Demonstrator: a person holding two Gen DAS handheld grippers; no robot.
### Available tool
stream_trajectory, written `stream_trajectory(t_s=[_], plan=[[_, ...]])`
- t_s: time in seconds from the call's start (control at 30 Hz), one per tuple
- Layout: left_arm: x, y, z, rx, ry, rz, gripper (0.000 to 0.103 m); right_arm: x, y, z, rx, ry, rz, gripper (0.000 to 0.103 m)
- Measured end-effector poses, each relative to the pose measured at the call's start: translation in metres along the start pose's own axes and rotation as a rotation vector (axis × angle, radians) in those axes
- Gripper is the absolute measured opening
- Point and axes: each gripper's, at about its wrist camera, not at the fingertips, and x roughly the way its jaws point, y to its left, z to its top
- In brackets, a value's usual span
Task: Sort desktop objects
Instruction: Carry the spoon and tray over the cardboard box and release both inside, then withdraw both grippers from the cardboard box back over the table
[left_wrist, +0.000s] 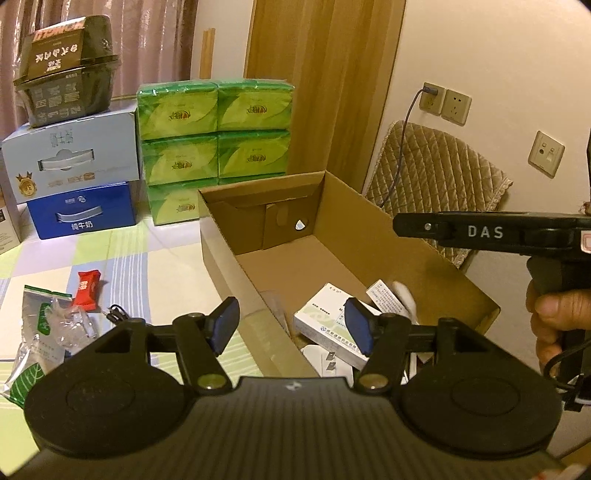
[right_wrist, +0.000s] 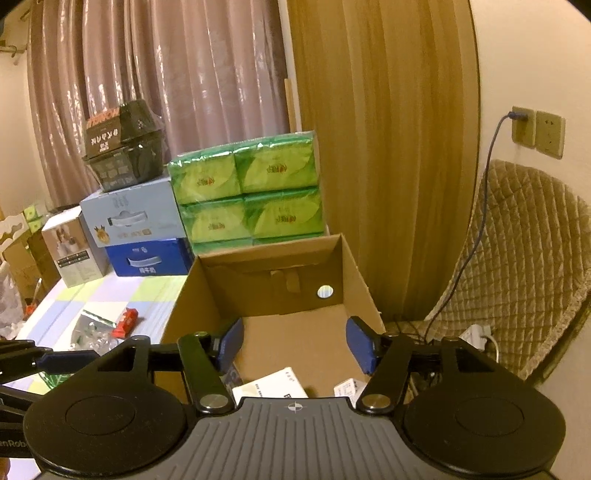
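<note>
Cardboard box holding medicine boxes, both grippers empty

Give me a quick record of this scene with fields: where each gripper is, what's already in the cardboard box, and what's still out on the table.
left gripper: open, empty, over the box's near left wall
right gripper: open, empty, above the box
cardboard box: open-topped, on the table
in box: white medicine box, other small white packs
still on tablecloth: red candy wrapper, clear plastic bag, small black item beside them
behind: green tissue packs, blue milk cartons
</note>
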Motion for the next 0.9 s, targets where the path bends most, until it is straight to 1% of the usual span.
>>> stream_trajectory(t_s=[0.2, 0.33, 0.57, 0.67, 0.73, 0.9], plan=[[-0.020, 0.004, -0.002, -0.006, -0.015, 0.007, 0.062, -0.021, 0.012, 0.002, 0.016, -0.015, 0.011, 0.067], [-0.039, 0.009, -0.005, -0.011, -0.029, 0.019, 0.066, -0.039, 0.026, 0.003, 0.013, -0.033, 0.023, 0.076], [-0.077, 0.030, -0.015, -0.015, -0.045, 0.060, 0.069, -0.062, 0.061, 0.001, -0.010, -0.039, 0.045, 0.078], [-0.093, 0.043, -0.021, -0.026, -0.046, 0.084, 0.072, -0.070, 0.078, -0.002, -0.011, -0.025, 0.058, 0.083], [-0.105, 0.052, -0.026, -0.033, -0.044, 0.103, 0.074, -0.074, 0.093, -0.005, -0.021, -0.021, 0.070, 0.090], [-0.133, 0.076, -0.040, -0.049, -0.051, 0.160, 0.085, -0.082, 0.126, -0.011, -0.042, -0.017, 0.104, 0.095]])
